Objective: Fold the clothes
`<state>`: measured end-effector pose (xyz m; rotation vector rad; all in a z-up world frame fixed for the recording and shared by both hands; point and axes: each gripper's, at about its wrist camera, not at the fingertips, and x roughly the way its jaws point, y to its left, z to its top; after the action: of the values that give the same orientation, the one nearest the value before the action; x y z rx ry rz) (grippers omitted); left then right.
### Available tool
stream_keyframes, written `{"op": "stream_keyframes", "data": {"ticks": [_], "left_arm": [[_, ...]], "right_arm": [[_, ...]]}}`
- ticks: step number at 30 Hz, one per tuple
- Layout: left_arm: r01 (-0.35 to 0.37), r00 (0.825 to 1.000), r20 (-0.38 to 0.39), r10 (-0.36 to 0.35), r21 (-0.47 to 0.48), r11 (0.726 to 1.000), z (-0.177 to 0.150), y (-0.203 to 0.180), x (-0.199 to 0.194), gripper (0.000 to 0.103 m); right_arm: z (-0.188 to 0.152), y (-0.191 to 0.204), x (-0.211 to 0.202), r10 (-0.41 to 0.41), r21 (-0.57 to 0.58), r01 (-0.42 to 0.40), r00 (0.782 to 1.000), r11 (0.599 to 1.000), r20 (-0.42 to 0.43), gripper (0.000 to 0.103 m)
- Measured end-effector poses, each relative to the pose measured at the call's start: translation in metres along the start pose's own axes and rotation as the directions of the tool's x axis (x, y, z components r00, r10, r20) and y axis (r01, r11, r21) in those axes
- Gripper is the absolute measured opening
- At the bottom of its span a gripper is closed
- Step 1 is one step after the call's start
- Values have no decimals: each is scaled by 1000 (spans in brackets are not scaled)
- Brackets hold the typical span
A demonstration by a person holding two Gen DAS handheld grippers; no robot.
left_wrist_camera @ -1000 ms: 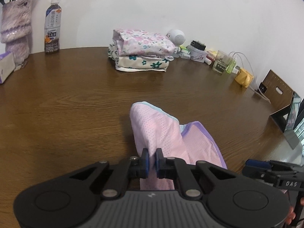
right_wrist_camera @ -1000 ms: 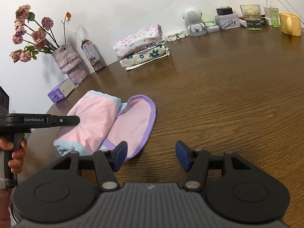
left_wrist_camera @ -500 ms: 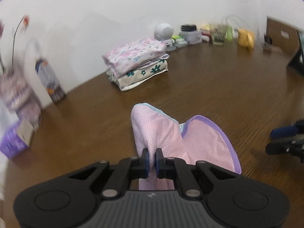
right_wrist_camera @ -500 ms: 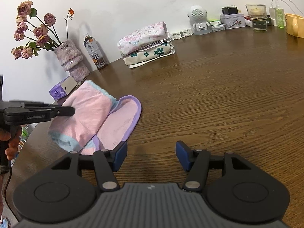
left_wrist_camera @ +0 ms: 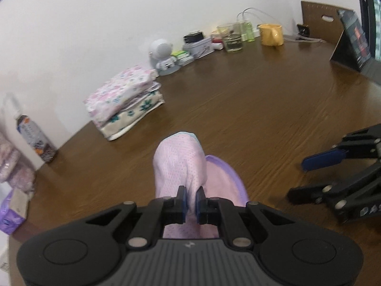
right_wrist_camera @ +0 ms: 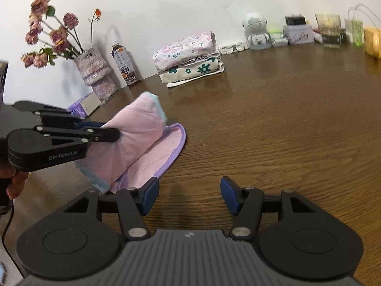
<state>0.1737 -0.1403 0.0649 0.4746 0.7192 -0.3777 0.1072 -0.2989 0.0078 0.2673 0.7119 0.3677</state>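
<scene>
A pink mesh garment with blue and purple trim lies partly folded on the brown wooden table. My left gripper is shut on its near edge and holds the pink upper layer raised off the purple-trimmed lower layer. In the right wrist view the same garment hangs from the left gripper at the left. My right gripper stands open above bare wood, just right of the garment, with nothing between its fingers. It also shows at the right of the left wrist view as the right gripper.
A stack of folded floral clothes sits at the back by the wall. A vase of dried roses, a drink bottle and a tissue box stand back left. A white speaker, tins, a glass and a yellow mug line the back right.
My left gripper has lifted the pink layer and swung rightward with it, so the garment stands taller. The right gripper is closer to the left one, still open.
</scene>
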Motion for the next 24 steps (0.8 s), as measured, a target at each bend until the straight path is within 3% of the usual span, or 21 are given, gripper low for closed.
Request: {"op": "stream_keyframes", "data": {"ticks": [4, 7, 10, 12, 15, 18, 21, 24], "left_arm": [[115, 993, 12, -114, -71, 991, 2, -9, 2, 13], [225, 974, 44, -221, -150, 963, 0, -8, -3, 14], [282, 958, 118, -261, -236, 930, -8, 8, -20, 16], [277, 958, 157, -241, -282, 919, -19, 24, -33, 23], [241, 967, 153, -202, -318, 917, -38, 48, -42, 36], [210, 977, 120, -179, -359, 909, -57, 66, -38, 38], [240, 971, 107, -215, -400, 885, -73, 76, -24, 38], [310, 951, 121, -285, -391, 867, -84, 78, -17, 38]], "right_arm": [[1, -3, -3, -15, -31, 15, 1000, 999, 2, 58], [-1, -5, -3, -20, -31, 20, 1000, 999, -1, 59], [-1, -5, -3, -26, -32, 26, 1000, 999, -3, 58], [-2, -5, -4, -28, -33, 28, 1000, 999, -3, 58], [-4, -2, -8, -11, -35, 11, 1000, 999, -3, 58], [-4, 9, -11, 30, -52, -31, 1000, 998, -6, 58], [-6, 26, -12, 83, -61, -83, 997, 995, -4, 58], [-5, 41, -13, 142, -50, -142, 990, 989, -4, 58]]}}
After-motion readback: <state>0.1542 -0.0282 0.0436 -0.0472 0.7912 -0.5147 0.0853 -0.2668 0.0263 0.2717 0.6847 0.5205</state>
